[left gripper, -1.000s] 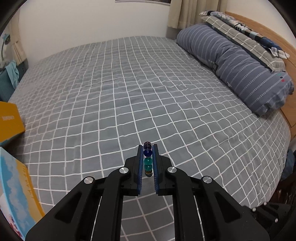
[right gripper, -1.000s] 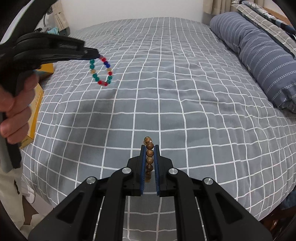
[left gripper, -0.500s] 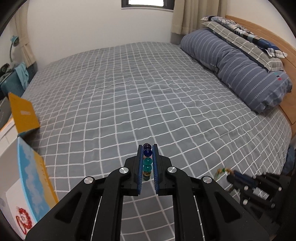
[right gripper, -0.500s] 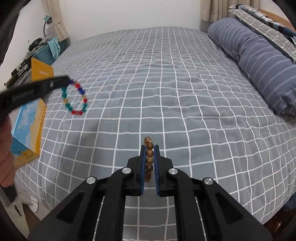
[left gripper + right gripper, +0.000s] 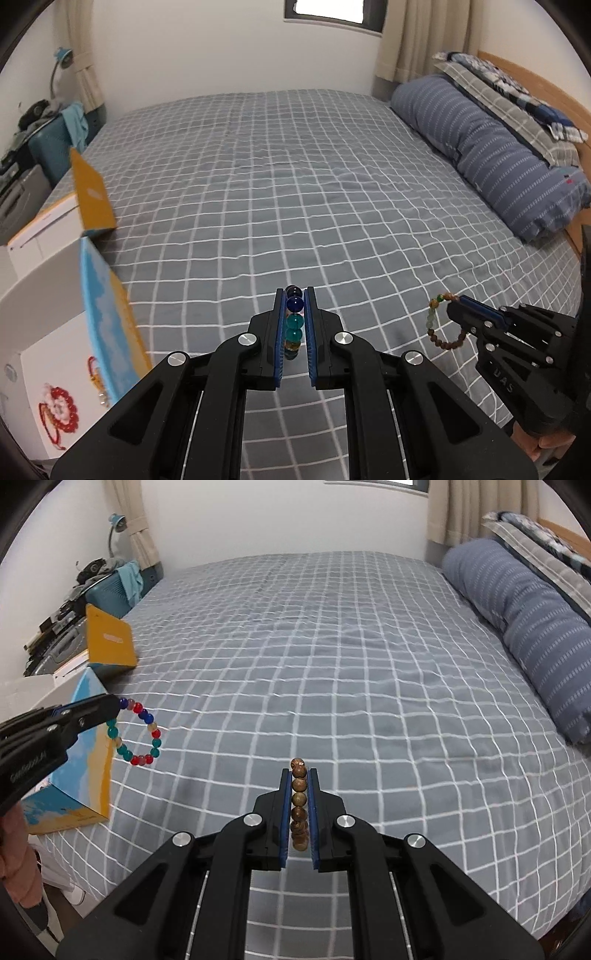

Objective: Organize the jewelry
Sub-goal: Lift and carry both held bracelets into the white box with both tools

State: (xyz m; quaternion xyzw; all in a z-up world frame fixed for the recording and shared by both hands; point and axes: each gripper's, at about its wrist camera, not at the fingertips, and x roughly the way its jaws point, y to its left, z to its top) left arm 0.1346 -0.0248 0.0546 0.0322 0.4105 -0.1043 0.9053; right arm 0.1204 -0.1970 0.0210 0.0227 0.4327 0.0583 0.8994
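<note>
two bead bracelets, one pinched in each gripper, held above a grey checked bed.

left gripper point(image 5: 294, 295): fingers pressed onto a coloured bracelet point(image 5: 138, 733) of red, blue, teal and pale beads; the loop hangs free beyond the tips, in the air over the bed's left edge, beside an open box point(image 5: 79, 775) with a blue and yellow wall. inside that box point(image 5: 44, 373), on its white floor, lies a red bead bracelet point(image 5: 59, 411). right gripper point(image 5: 298, 771): fingers clamped on a brown bracelet point(image 5: 445, 326) of wooden beads with a few green ones; a row of beads sits between the blue pads point(image 5: 283, 812), the rest of the loop dangles clear of the bedspread point(image 5: 332, 664). a second yellow box point(image 5: 110, 642) stands further along the left edge. long blue striped pillow point(image 5: 491, 155) at the right side.
</note>
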